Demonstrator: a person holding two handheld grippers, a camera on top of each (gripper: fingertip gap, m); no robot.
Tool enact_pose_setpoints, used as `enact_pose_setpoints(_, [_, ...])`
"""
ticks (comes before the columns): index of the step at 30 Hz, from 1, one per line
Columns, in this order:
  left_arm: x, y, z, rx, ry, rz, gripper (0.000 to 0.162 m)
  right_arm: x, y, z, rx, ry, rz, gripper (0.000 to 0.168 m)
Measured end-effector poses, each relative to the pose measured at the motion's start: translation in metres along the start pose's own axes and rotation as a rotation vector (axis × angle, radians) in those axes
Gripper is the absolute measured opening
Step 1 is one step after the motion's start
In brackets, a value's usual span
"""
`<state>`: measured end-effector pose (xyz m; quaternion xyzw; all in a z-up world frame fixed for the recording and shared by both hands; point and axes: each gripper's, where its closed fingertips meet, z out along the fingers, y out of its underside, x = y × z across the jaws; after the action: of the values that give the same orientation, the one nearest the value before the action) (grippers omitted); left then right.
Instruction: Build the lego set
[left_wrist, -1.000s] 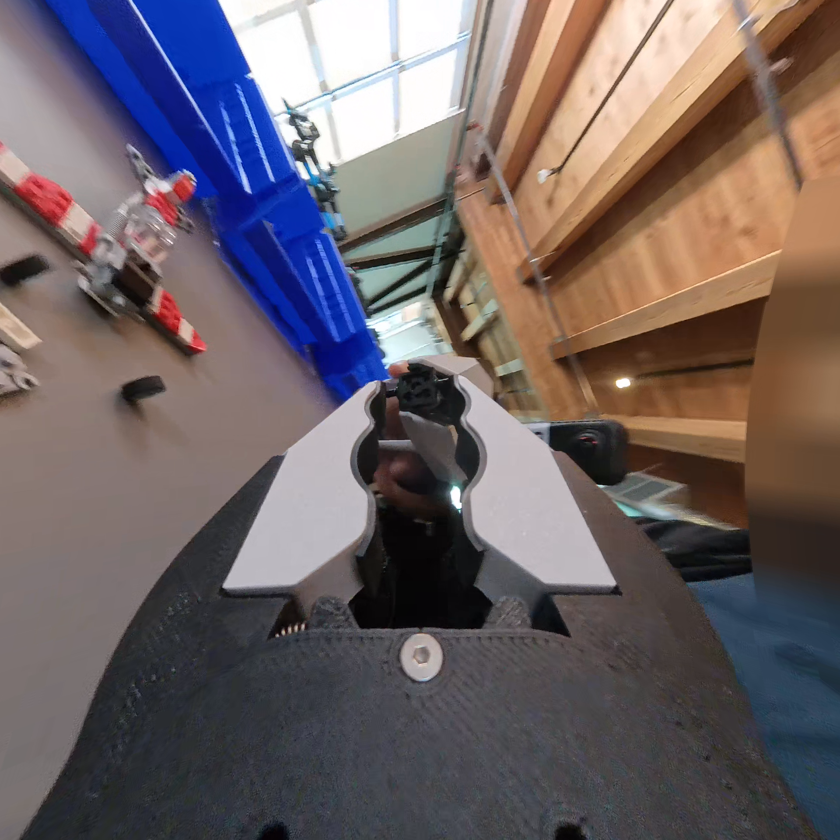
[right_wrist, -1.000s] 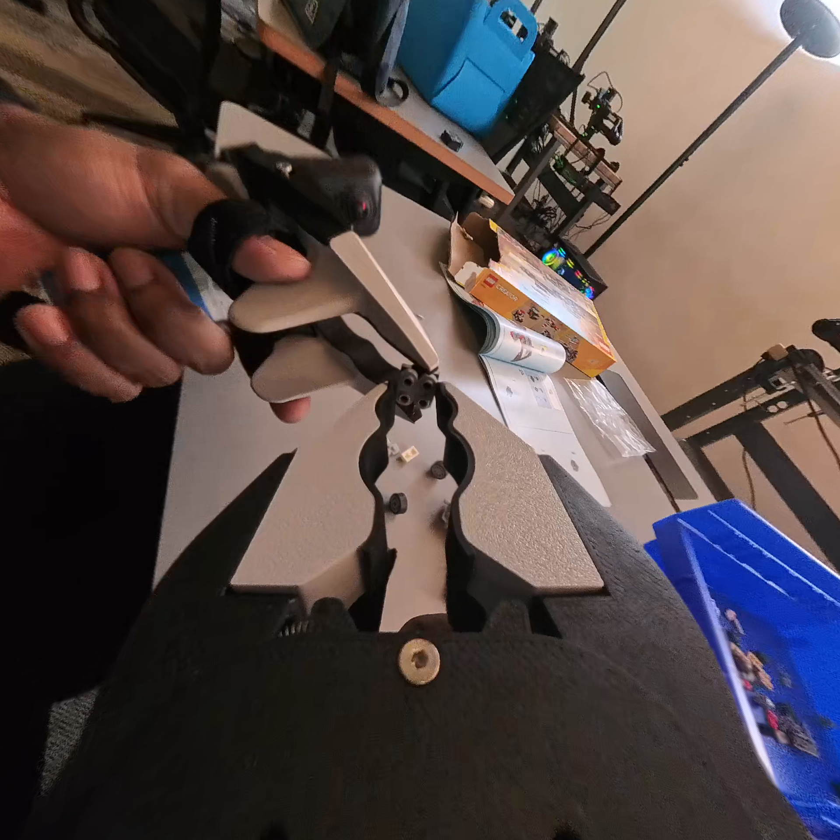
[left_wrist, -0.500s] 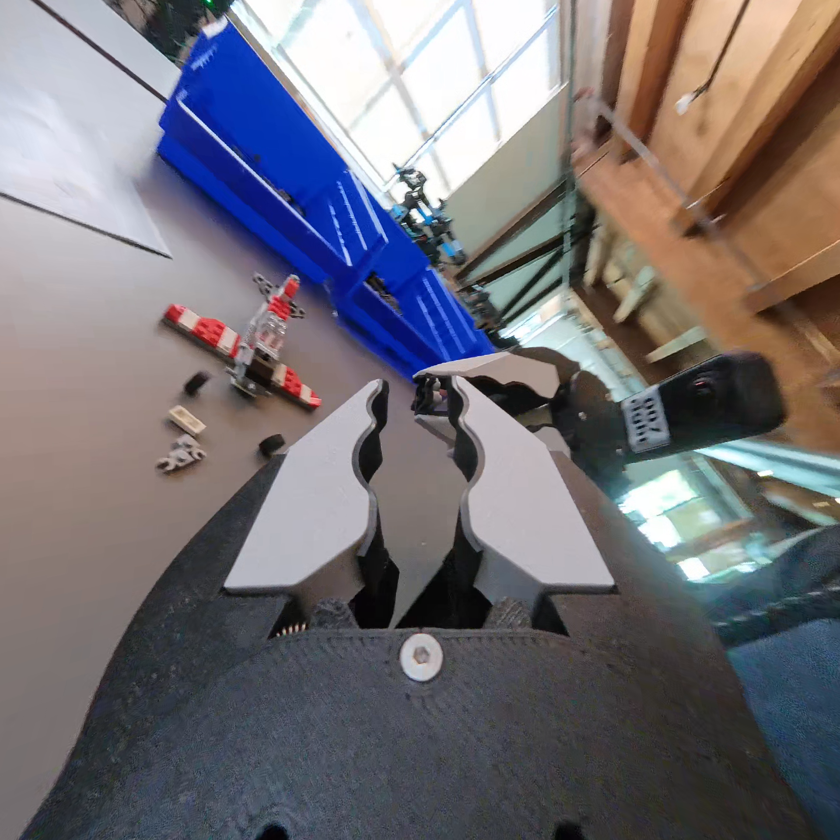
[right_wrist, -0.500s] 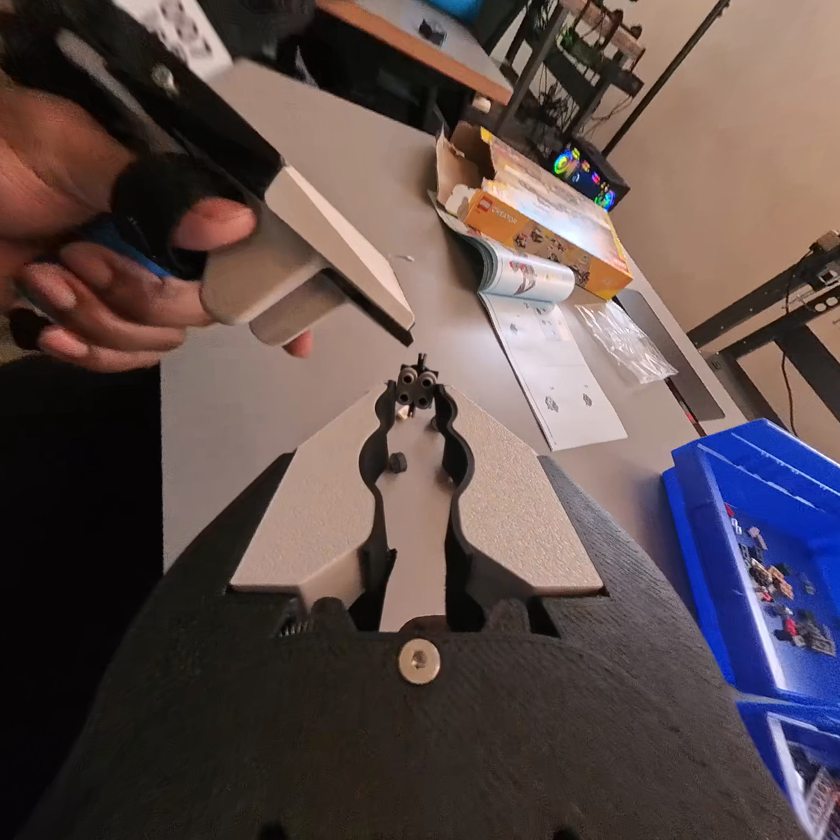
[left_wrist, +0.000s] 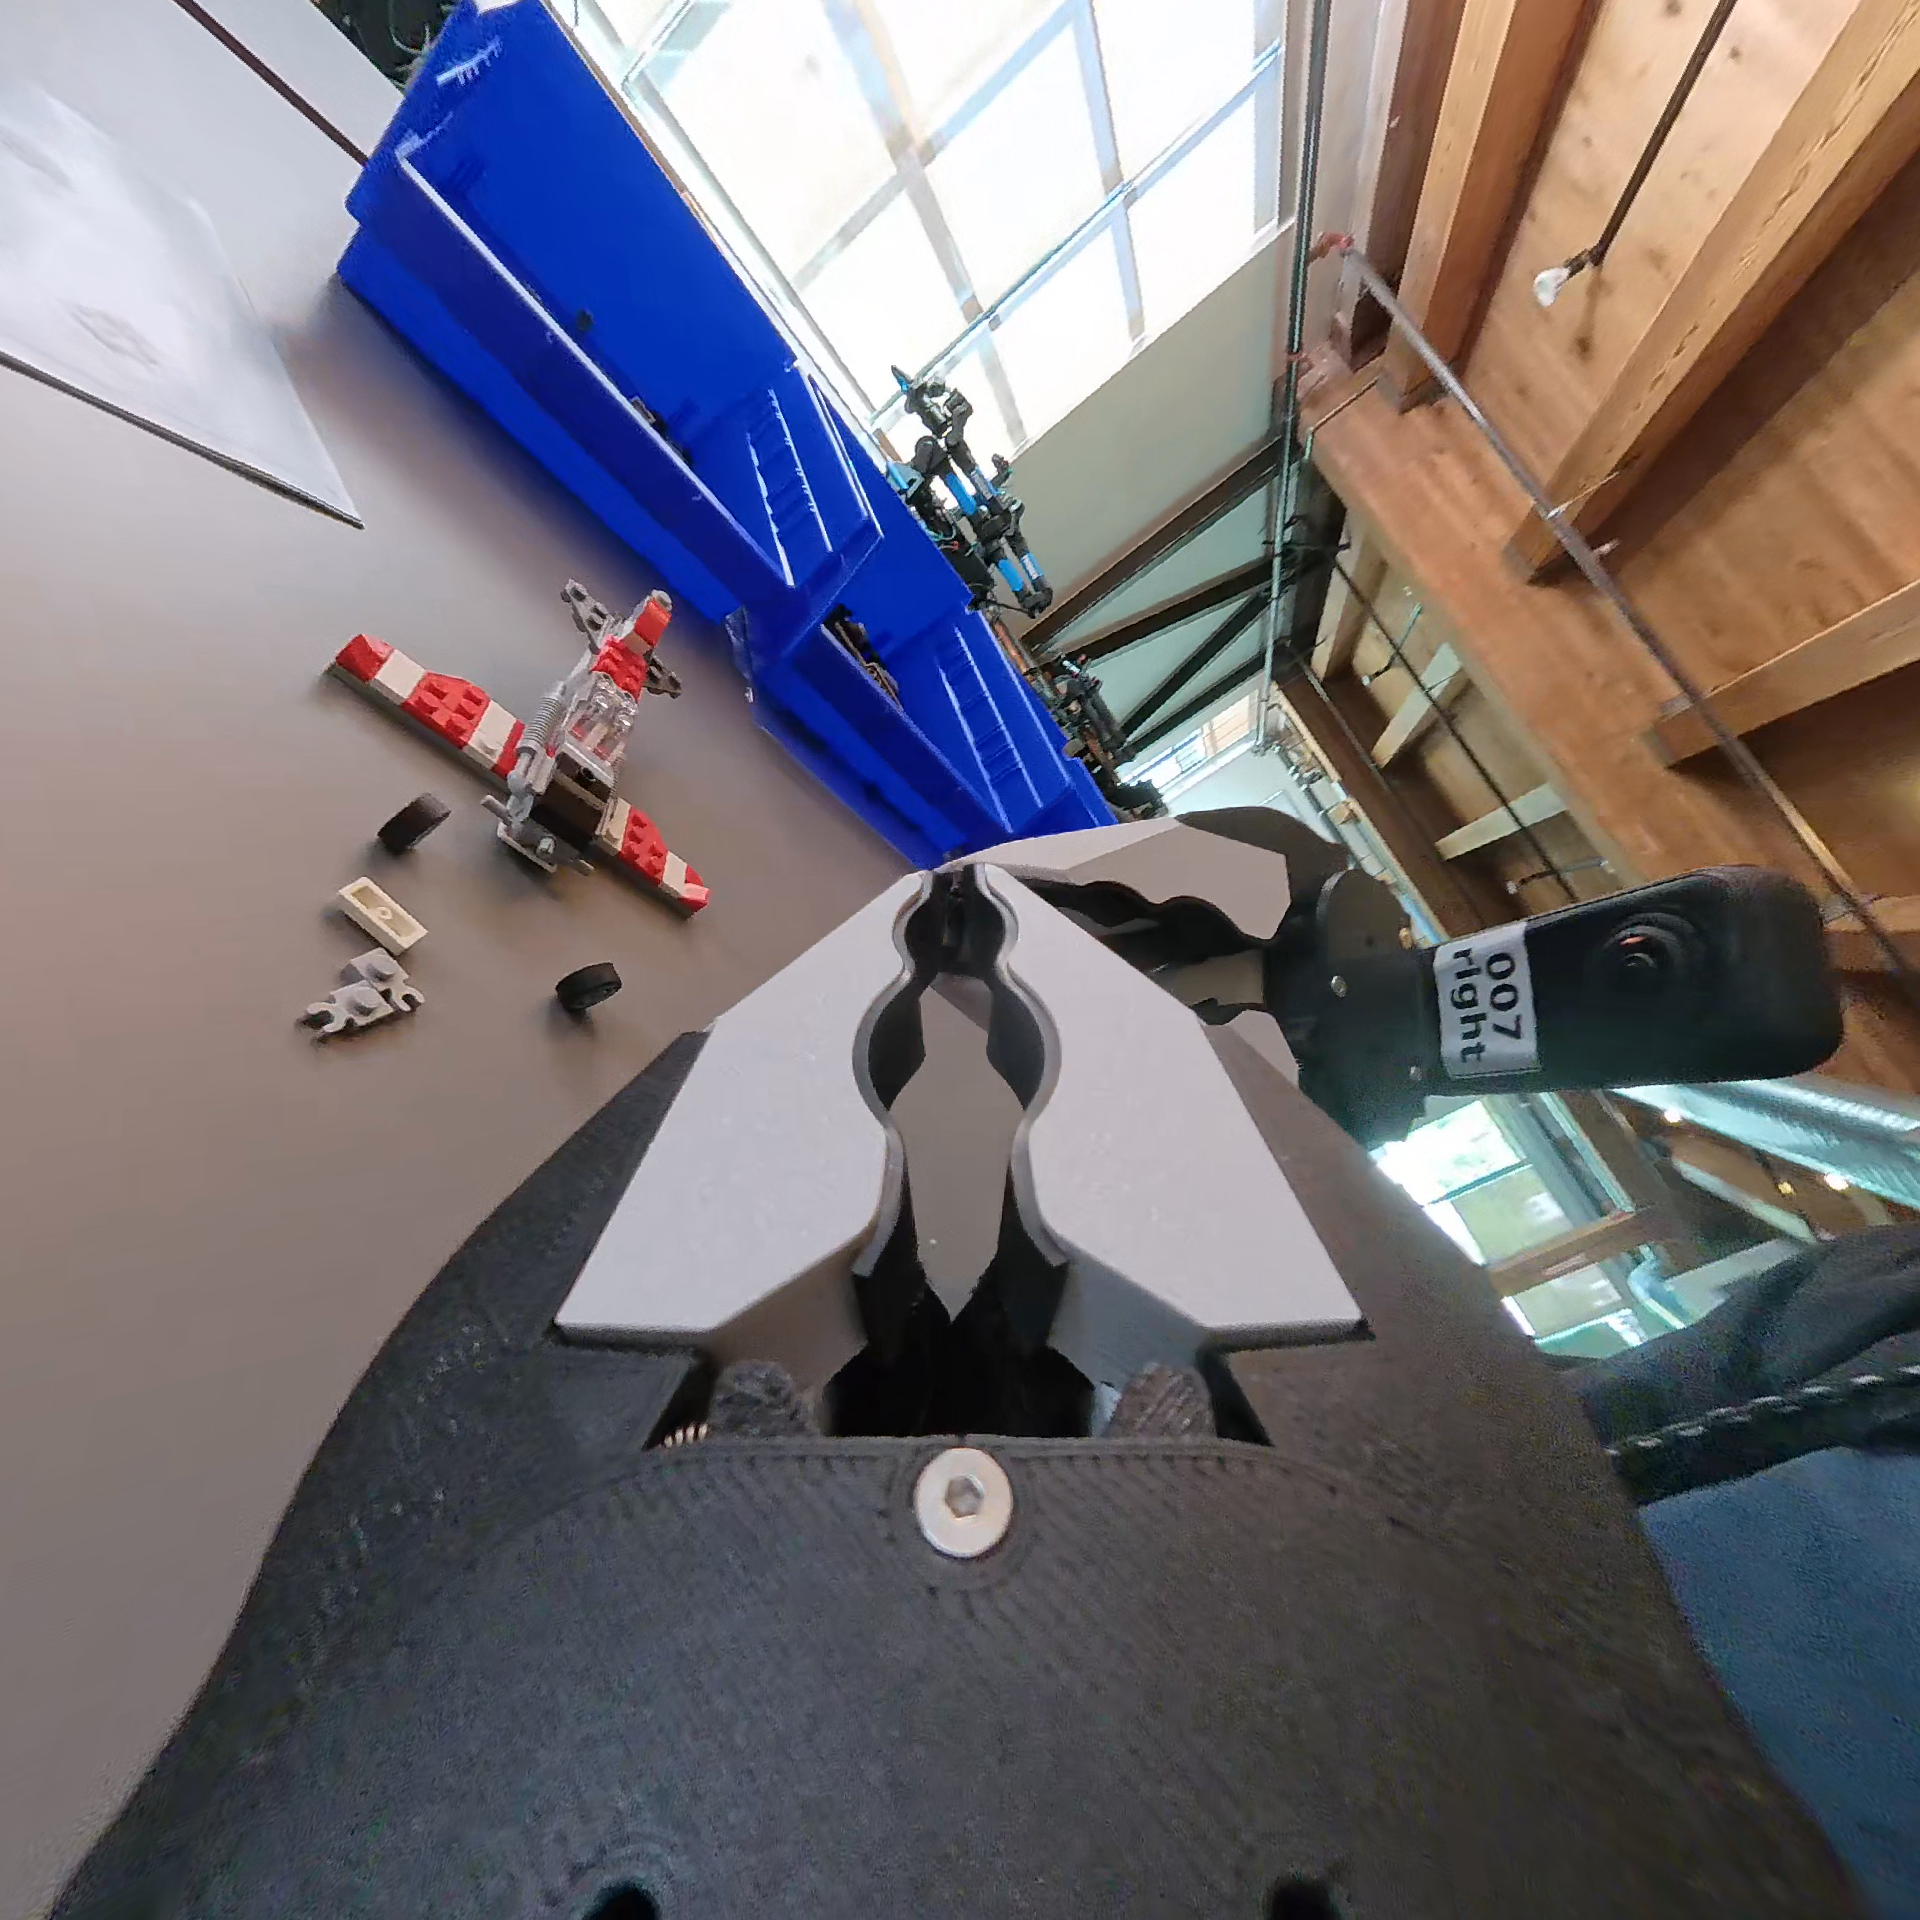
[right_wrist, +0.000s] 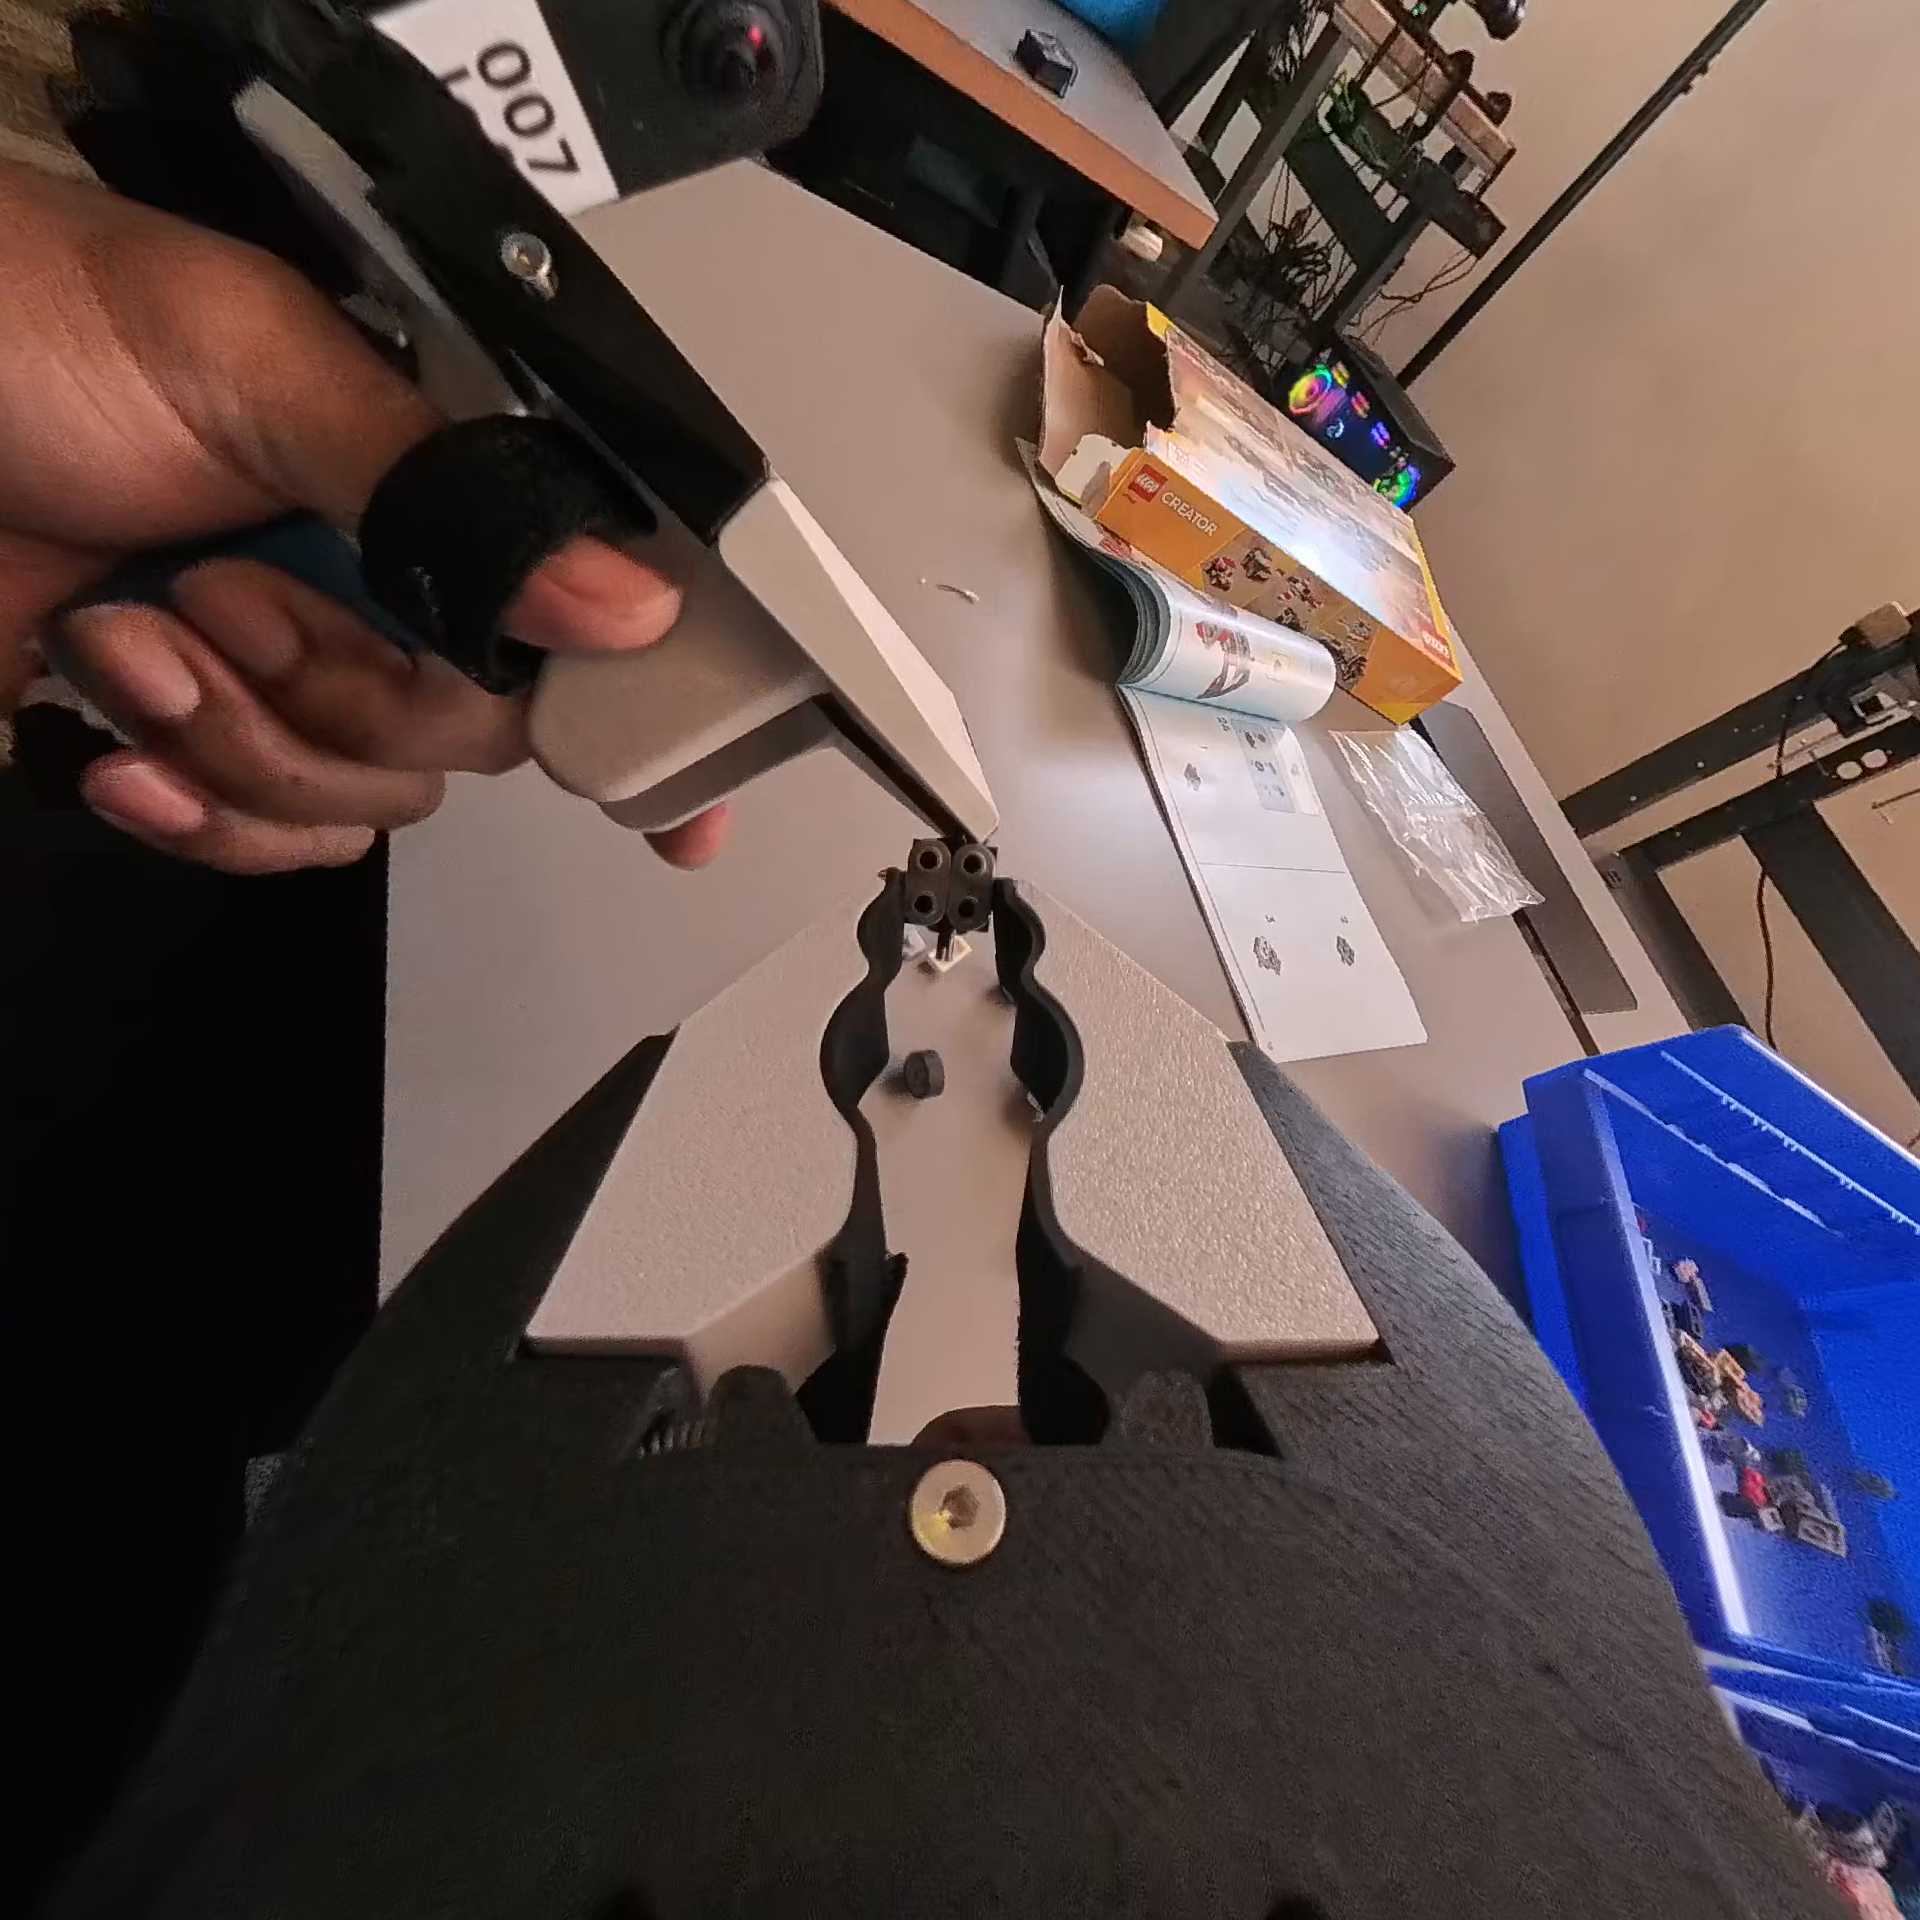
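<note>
The left claw (right_wrist: 971, 831), spread half a second ago, is now pressed together right at the small black four-hole piece (right_wrist: 945, 896) the right claw (right_wrist: 943, 902) keeps pinching above the surface (right_wrist: 644, 935), so a handoff or join looks underway.

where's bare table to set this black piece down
Free: grey table between the hand and the manual. Crowded: around the red-white plane and by the blue bins.

Bright window (left_wrist: 935, 187) glare, wide-angle edge warp, sharp focus.
</note>
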<state>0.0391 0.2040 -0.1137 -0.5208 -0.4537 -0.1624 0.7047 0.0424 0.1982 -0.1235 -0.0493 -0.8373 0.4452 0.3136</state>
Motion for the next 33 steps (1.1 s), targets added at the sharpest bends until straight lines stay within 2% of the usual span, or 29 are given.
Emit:
enact_pose_setpoints(1, [0.0, -0.001, 0.0, 0.008, 0.011, -0.024, 0.004, 0.0, -0.001, 0.0, 0.011, -0.001, 0.01, 0.018])
enact_pose_setpoints(6, [-0.005, -0.003, 0.0, 0.081, 0.045, -0.172, 0.004, 0.003, -0.001, 0.002, 0.056, 0.008, 0.07, 0.018])
enact_pose_setpoints(13, [-0.016, -0.005, 0.0, 0.157, -0.005, -0.235, 0.003, 0.005, 0.001, 0.004, 0.06, 0.058, 0.097, 0.019])
enact_pose_setpoints(20, [-0.016, -0.002, 0.002, 0.107, -0.119, -0.026, 0.004, 0.002, 0.004, 0.008, 0.041, 0.046, 0.083, 0.021])
enact_pose_setpoints(23, [-0.014, 0.001, 0.003, 0.09, -0.098, -0.048, 0.004, 0.002, 0.006, 0.008, 0.033, 0.044, 0.059, 0.017])
enact_pose_setpoints(29, [-0.008, 0.006, 0.004, 0.031, 0.052, -0.22, 0.005, 0.0, 0.006, 0.002, 0.09, -0.002, 0.045, 0.018])
enact_pose_setpoints(33, [-0.006, 0.007, 0.005, 0.027, 0.077, -0.244, 0.005, 0.0, 0.005, -0.001, 0.123, -0.02, 0.054, 0.018])
